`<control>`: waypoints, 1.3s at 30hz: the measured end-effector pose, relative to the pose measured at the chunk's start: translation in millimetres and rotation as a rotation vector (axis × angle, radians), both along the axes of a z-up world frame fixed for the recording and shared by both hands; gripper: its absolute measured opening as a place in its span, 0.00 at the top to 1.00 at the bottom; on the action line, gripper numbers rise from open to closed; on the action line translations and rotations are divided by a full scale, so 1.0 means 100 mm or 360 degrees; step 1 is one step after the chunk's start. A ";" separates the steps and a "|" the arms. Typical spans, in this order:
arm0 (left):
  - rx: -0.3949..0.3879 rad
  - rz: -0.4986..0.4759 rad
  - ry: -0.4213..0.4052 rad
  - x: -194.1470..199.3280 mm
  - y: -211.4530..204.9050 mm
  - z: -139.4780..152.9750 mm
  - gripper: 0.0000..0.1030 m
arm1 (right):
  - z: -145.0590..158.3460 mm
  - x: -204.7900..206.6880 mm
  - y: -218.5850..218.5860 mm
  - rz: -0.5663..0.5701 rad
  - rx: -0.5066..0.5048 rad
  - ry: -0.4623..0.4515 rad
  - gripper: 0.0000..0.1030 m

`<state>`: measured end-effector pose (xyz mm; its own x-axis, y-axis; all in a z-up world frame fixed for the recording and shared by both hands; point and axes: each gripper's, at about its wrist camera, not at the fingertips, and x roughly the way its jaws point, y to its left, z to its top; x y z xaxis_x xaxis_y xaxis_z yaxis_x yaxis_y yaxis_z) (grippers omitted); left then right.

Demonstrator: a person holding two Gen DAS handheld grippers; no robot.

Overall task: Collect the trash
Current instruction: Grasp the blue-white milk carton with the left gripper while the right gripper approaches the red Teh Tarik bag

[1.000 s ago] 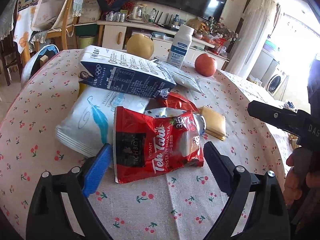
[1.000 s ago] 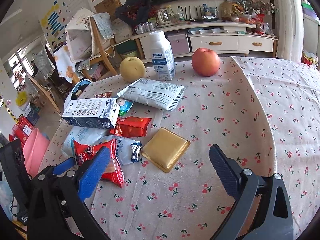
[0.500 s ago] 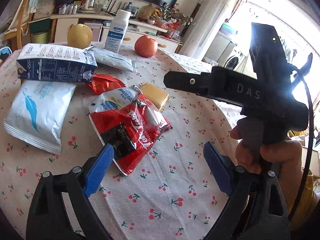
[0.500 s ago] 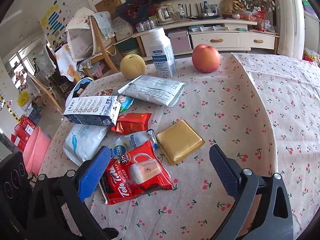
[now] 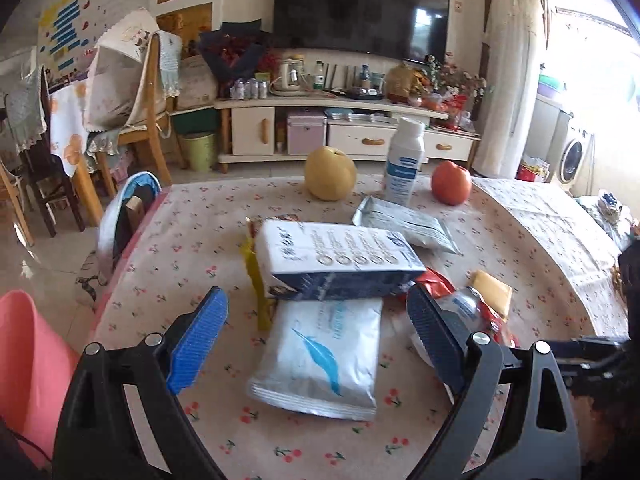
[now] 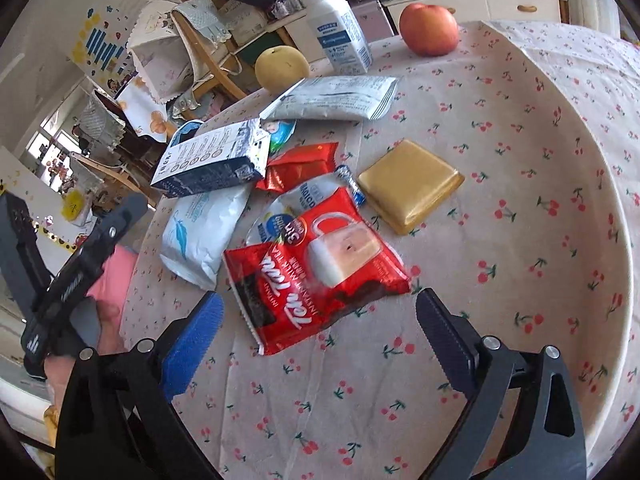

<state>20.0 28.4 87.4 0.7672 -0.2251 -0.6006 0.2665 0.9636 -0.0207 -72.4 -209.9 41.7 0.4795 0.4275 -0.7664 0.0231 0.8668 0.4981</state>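
Cherry-print tablecloth (image 6: 520, 200) may bunch if the right gripper (image 6: 320, 336), jaws closing around nothing yet, drags the red Teh Tarik sachet (image 6: 316, 276) lying just ahead; the left gripper (image 5: 312, 340) hovers wide, empty.

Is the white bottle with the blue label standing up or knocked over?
Standing up. The white plastic bottle with the blue label stands upright with its cap on top.

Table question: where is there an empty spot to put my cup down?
The table is bare on the right, from the gold square packet and the red apple out to the edge. The cloth near the right tongs is bare too. It is crowded on the left, around the red tea packet, blue carton and white feather packet.
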 end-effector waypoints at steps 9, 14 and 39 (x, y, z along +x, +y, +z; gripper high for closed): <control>-0.0257 0.0104 0.0207 0.80 0.12 0.02 0.11 | -0.09 0.00 0.18 0.0011 -0.0055 0.0019 0.26; -0.0273 -0.0026 0.0352 0.81 -0.12 -0.15 0.11 | -0.12 0.08 0.10 -0.0064 -0.0029 -0.0023 0.25; 0.0601 -0.0799 0.0120 -0.04 -0.89 -0.18 0.11 | -0.11 0.19 -0.03 -0.0119 -0.0135 -0.0086 0.18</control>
